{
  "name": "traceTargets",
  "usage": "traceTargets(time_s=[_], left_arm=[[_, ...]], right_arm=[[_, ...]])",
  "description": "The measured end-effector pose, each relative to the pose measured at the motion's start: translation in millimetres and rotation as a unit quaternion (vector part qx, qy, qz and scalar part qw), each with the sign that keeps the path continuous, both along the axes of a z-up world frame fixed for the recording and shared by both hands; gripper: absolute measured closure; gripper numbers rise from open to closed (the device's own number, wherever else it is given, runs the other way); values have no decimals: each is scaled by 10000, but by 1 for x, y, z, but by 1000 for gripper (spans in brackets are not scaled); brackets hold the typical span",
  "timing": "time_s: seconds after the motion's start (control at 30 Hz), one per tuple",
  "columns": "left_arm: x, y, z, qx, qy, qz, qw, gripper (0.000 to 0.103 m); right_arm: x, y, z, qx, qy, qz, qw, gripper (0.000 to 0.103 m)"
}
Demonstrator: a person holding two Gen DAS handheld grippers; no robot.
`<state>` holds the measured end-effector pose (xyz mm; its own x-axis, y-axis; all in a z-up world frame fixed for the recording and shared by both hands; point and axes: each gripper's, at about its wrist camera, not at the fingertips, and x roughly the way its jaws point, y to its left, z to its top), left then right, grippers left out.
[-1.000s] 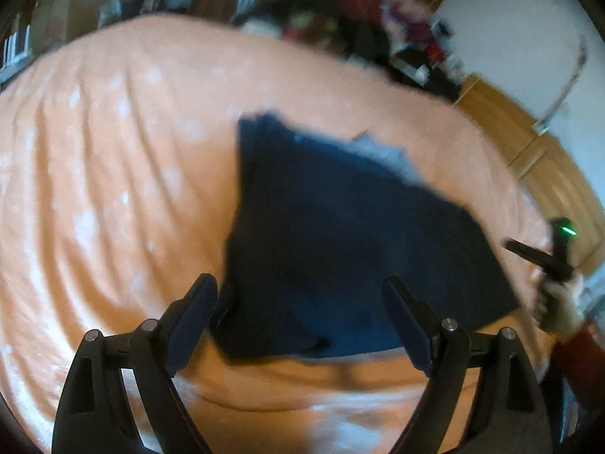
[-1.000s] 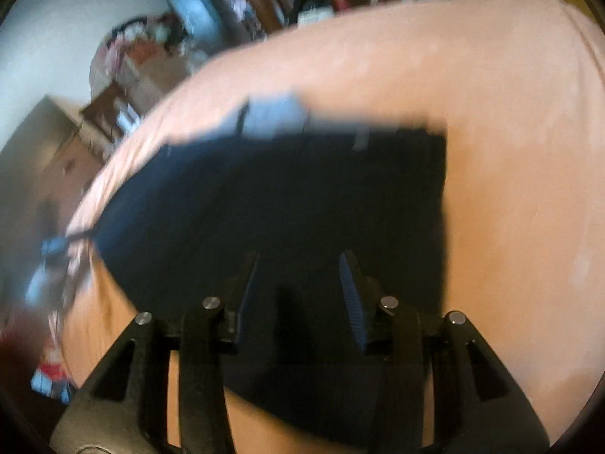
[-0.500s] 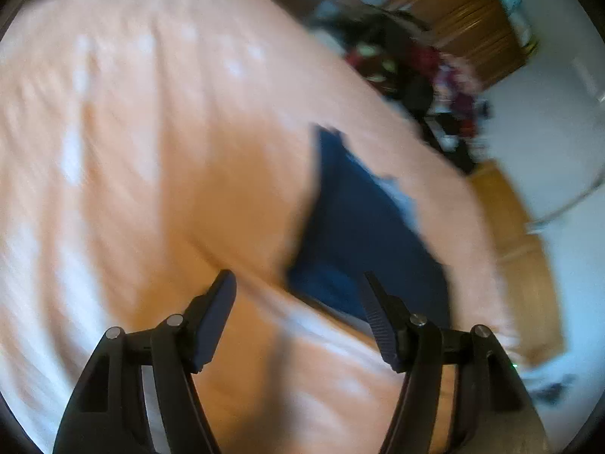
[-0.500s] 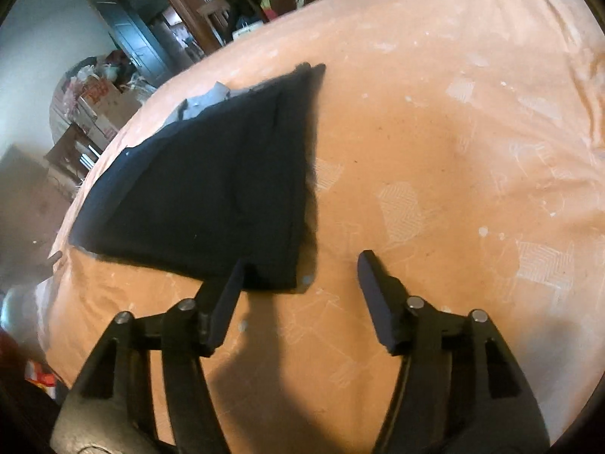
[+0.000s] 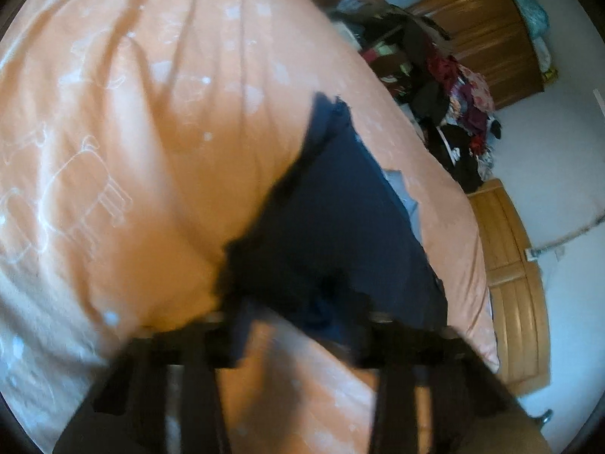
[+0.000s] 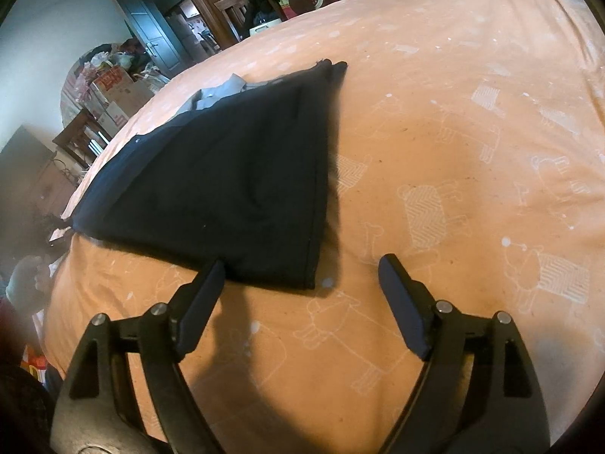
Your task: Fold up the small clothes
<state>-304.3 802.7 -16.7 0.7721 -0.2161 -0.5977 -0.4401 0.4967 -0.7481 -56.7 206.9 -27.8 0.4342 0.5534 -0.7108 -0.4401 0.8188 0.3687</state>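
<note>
A dark navy folded garment (image 6: 227, 181) lies flat on the orange sheep-print bed sheet (image 6: 453, 151), with a strip of grey fabric (image 6: 223, 90) showing at its far edge. My right gripper (image 6: 302, 263) is open just above the sheet, and the garment's near right corner sits between its fingers, untouched. The left wrist view is motion-blurred. There the same garment (image 5: 340, 219) runs away from the camera, and its near corner lies between the spread fingers of my left gripper (image 5: 289, 287), which looks open. Whether the left fingers touch the cloth is unclear.
The orange sheet (image 5: 151, 113) spreads wide to the left of the garment. Beyond the bed are a wooden wardrobe (image 5: 472, 19), a heap of clothes (image 5: 453, 87) and a wooden bed frame (image 5: 506, 257). A dark door (image 6: 151, 30) and stacked boxes (image 6: 113, 87) stand at the back.
The right gripper drew back from over the garment to its near right corner and opened wider. The left gripper swung left, then closed in on the garment's near corner.
</note>
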Motion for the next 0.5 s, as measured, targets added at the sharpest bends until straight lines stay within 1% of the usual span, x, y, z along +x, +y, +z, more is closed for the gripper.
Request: traceTargets(time_s=[0.03, 0.1, 0.13, 0.17, 0.23, 0.27, 0.3, 0.33, 0.37, 0.4, 0.5], left_arm=[[-6, 9, 3, 24, -93, 144, 9999, 92], [-22, 30, 8, 152, -122, 456, 9988, 96], [-30, 42, 9, 121, -113, 599, 9981, 100], [-38, 53, 9, 84, -99, 681, 9976, 101], [-45, 57, 15, 206, -103, 619, 9978, 102], [-45, 52, 21, 281, -169, 410, 9986, 102], [-42, 42, 28, 381, -260, 42, 9989, 101], [-40, 28, 36, 560, -274, -316, 9976, 99], [-37, 13, 40, 648, -294, -684, 9951, 94], [-30, -5, 43, 656, -370, -1099, 9911, 92], [-9, -52, 51, 755, -530, -1911, 9772, 82]], right_arm=[[-1, -1, 0, 3, 0, -2, 10000, 20], [-2, -1, 0, 4, -3, 1, 10000, 20], [-2, -1, 0, 7, -3, -1, 10000, 19], [-3, -1, 0, 14, -5, 5, 10000, 19], [-3, -1, 0, 27, -11, 23, 10000, 18], [-3, 0, 0, 26, -15, 31, 10000, 17], [-3, 0, 0, 19, -22, 36, 10000, 17], [-4, 1, 0, 10, -29, 37, 10000, 16], [-5, 1, 0, 0, -37, 40, 10000, 16], [-5, 2, 0, -11, -44, 43, 10000, 16], [-6, 3, 1, -36, -43, 43, 10000, 16]])
